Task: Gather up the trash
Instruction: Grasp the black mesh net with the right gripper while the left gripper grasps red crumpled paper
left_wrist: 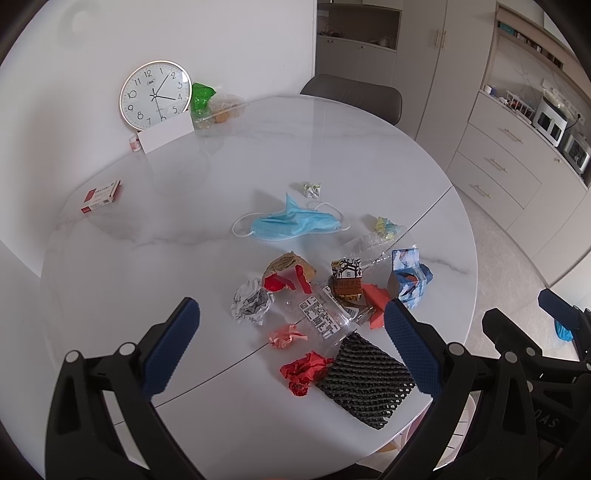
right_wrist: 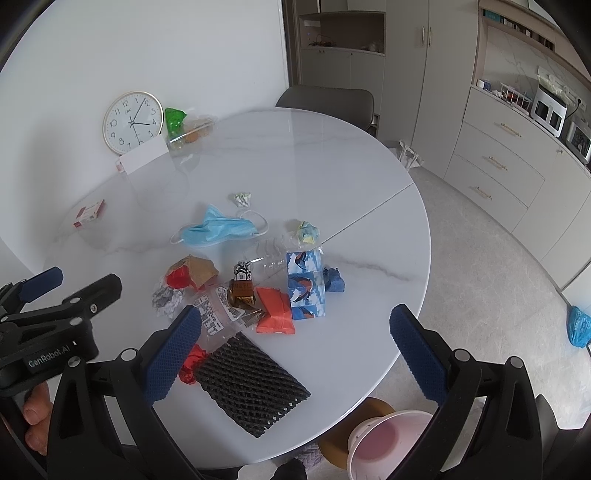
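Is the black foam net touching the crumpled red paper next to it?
Touching. In the left wrist view the black foam net lies against the crumpled red paper, no table between them.

Round marble desk in a pale kitchen-dining room

A white marble-patterned round desk (right_wrist: pixel 295 166), with a seam line across its top, stands against a plain white wall (right_wrist: pixel 166 48). A grey chair (left_wrist: pixel 354 94) sits at the desk's far edge. Beige cabinets (right_wrist: pixel 436 92) with slim brass handles and an open shelf niche (right_wrist: pixel 341 31) fill the far wall; drawers (right_wrist: pixel 495 166) run under a counter carrying white appliances (right_wrist: pixel 548 109). The floor (right_wrist: pixel 480 277) is light grey marbled tile. Soft, even daylight.
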`<action>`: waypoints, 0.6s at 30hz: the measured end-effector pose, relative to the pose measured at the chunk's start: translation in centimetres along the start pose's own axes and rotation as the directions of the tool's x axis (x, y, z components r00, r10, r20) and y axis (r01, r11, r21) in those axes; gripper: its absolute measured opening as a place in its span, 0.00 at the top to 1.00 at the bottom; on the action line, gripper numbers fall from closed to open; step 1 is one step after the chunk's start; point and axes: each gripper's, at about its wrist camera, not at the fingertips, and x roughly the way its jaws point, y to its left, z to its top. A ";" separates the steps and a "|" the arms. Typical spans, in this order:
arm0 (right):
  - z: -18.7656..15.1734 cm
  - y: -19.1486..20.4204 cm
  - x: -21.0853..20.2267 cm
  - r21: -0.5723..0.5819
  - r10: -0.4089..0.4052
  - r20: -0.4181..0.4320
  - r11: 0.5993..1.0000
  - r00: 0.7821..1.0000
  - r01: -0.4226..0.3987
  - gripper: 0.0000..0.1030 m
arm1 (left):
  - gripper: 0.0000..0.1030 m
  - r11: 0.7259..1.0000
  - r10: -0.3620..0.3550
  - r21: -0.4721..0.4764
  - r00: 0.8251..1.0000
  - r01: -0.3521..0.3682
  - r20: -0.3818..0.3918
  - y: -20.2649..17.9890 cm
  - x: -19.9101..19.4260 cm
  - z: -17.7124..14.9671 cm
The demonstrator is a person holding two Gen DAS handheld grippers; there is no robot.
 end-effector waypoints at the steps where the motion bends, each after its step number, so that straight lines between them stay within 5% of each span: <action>1: -0.3 -0.1 0.3 0.000 0.007 -0.011 1.000 1.000 -0.007 0.02 | 0.07 1.000 -0.001 0.002 1.000 0.001 -0.002 0.1 0.1 0.0; 12: -5.9 -0.9 7.1 -0.016 0.081 -0.223 0.996 0.972 -0.086 0.02 | 0.07 0.999 -0.022 0.034 0.996 0.025 -0.089 3.9 4.0 -2.2; 18: -9.0 2.3 9.7 -0.209 0.079 -0.289 0.967 0.954 -0.144 0.02 | 0.07 0.993 -0.009 0.115 0.992 0.023 -0.125 5.4 5.6 -3.8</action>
